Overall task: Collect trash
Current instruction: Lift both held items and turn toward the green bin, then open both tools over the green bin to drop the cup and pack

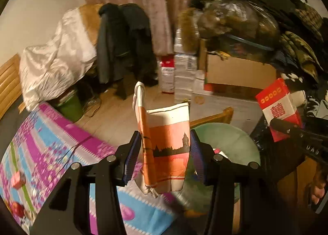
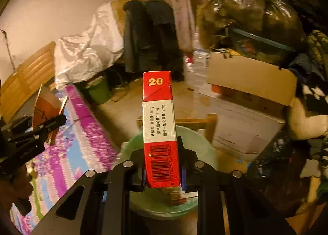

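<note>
My left gripper (image 1: 165,154) is shut on a crumpled orange-and-white paper cup (image 1: 167,142) printed with a skyline, held upright. At the right of the left wrist view the red-and-white cigarette box (image 1: 277,104) shows in the other gripper. My right gripper (image 2: 163,165) is shut on that cigarette box (image 2: 158,124), which stands on end with its barcode facing me. Below both grippers sits a pale green bin (image 2: 196,138) with some wrappers inside; its rim (image 1: 235,138) lies just right of the cup. In the right wrist view the left gripper (image 2: 41,128) and the cup (image 2: 44,105) appear at the far left.
A bed with a purple-and-blue patterned sheet (image 1: 51,142) lies at the left. Across the wooden floor are a white bundle (image 1: 57,58), dark coats (image 1: 123,40), a small green bucket (image 1: 69,105), a cardboard box (image 1: 239,70) under a bulging dark bag (image 1: 235,19), and stacked water bottles (image 1: 184,66).
</note>
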### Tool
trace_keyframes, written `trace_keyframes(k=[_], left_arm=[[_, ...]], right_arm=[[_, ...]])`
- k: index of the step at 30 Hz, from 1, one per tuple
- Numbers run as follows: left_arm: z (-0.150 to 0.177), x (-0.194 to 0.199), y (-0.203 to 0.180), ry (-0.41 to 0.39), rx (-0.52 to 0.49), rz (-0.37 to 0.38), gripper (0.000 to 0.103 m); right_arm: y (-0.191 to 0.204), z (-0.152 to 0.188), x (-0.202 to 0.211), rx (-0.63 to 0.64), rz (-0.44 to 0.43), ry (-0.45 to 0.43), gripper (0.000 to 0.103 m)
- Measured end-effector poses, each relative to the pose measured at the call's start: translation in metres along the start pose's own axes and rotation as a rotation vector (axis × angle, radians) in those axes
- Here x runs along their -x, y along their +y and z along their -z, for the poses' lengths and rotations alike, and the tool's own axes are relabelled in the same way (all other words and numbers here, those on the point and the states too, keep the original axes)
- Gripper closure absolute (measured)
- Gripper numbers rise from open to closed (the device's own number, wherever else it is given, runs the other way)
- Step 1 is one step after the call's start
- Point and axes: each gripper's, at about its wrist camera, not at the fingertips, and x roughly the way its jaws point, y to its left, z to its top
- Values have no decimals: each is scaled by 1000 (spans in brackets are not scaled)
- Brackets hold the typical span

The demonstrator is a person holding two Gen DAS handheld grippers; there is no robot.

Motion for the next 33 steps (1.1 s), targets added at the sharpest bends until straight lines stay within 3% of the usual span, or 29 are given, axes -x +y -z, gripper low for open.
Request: trace_keyframes(k=[12, 33], left_arm=[[-13, -46, -54, 53, -74, 44, 57], [-6, -67, -64, 107, -108, 57, 57]], right_arm=[[-39, 8, -14, -51, 63, 38, 79], [-33, 16, -30, -61, 46, 66, 79]])
